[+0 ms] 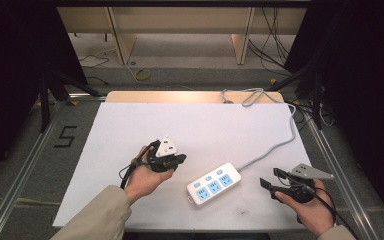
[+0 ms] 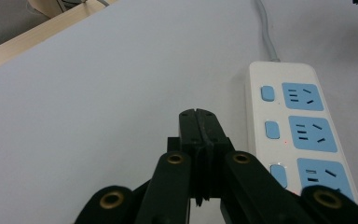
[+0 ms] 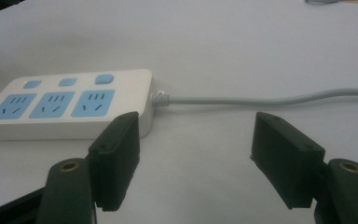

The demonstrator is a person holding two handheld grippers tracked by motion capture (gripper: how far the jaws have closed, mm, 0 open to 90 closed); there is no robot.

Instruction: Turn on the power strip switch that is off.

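Power strip (image 1: 214, 184) lies flat near the front of the white table (image 1: 130, 125), between my grippers. Left gripper (image 1: 179, 161) jaws pressed together, empty; right gripper (image 1: 269, 181) jaws spread wide, empty. Looks pre-grasp; I'd guess right closes in on the cord (image 3: 270, 99) end next.

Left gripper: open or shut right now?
Shut. The left gripper has its two black fingers pressed together with nothing between them, beside the power strip.
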